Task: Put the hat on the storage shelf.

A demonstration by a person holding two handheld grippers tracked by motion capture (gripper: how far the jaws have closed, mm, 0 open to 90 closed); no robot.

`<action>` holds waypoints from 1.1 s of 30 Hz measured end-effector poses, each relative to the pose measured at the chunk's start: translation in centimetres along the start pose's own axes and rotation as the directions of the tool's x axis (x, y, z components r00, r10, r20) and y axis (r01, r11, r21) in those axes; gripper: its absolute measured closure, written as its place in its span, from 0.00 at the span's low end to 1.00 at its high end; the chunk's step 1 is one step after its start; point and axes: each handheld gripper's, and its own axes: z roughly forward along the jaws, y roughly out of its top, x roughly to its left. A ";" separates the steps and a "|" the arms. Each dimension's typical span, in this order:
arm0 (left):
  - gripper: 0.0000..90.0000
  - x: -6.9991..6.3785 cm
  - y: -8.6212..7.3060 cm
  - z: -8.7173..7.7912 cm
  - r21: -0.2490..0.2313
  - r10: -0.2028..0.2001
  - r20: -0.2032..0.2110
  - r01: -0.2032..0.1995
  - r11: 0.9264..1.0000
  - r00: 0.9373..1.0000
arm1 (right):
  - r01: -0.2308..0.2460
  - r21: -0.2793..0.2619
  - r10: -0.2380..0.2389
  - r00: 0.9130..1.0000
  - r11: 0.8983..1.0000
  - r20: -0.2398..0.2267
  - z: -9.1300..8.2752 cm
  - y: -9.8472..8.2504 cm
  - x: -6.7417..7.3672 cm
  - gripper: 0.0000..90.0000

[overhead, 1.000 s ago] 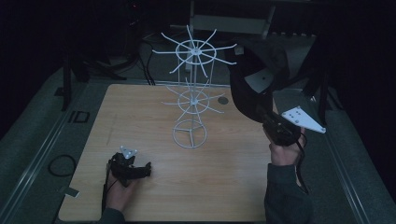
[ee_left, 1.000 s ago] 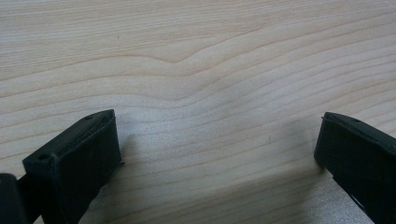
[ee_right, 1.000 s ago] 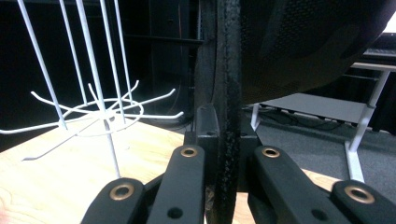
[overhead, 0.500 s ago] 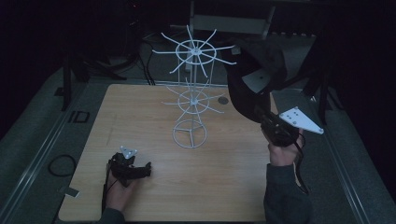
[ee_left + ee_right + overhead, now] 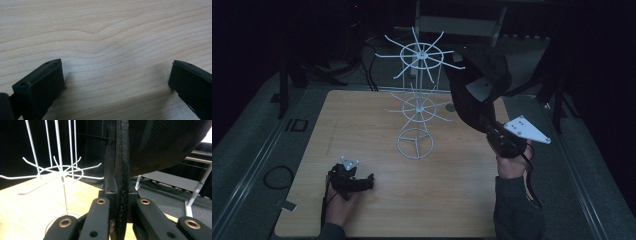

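Note:
A white wire rack [image 5: 417,100] with two tiers of spokes stands on the wooden table [image 5: 452,190], right of centre at the back. My right gripper [image 5: 488,127] is raised to the rack's right and shut on the edge of a black cap [image 5: 477,87], which hangs close to the upper spokes. In the right gripper view the jaws [image 5: 121,192] pinch the cap's thin dark edge, the cap [image 5: 162,145] bulges up to the right, and the rack [image 5: 62,170] stands on the left. My left gripper [image 5: 368,180] rests on the table near the front left, open, with bare wood [image 5: 100,37] between its jaws.
Dark metal frames and cables surround the table at the back and sides. A cable loop [image 5: 278,176] lies on the floor left of the table. A grey shelf [image 5: 172,181] stands behind the cap.
My right gripper has drifted slightly left with the cap, toward the rack. The left gripper has stayed still.

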 end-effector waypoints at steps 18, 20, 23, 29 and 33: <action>0.00 0.0 0.0 0.0 0.002 0.001 0.000 -0.001 1.000 1.000 | 0.058 0.065 -0.052 0.993 0.996 -0.102 1.0 -0.3 0.7 0.67; 0.00 0.0 0.0 0.0 0.001 0.002 0.000 -0.002 1.000 1.000 | 0.046 0.071 -0.039 0.994 0.996 -0.102 1.0 -0.3 0.6 0.63; 0.00 0.0 0.0 0.0 0.001 0.001 -0.001 -0.001 1.000 1.000 | 0.010 0.083 -0.001 0.995 0.996 -0.100 1.1 -0.3 0.3 0.50; 0.00 0.0 0.0 0.0 0.000 0.000 0.000 0.000 1.000 1.000 | -0.036 0.114 0.046 0.995 0.993 -0.085 1.3 -0.5 0.1 0.23; 0.00 0.0 0.0 0.0 0.001 0.001 -0.001 -0.001 1.000 1.000 | -0.040 0.124 0.051 0.995 0.992 -0.091 1.2 -0.6 0.2 0.17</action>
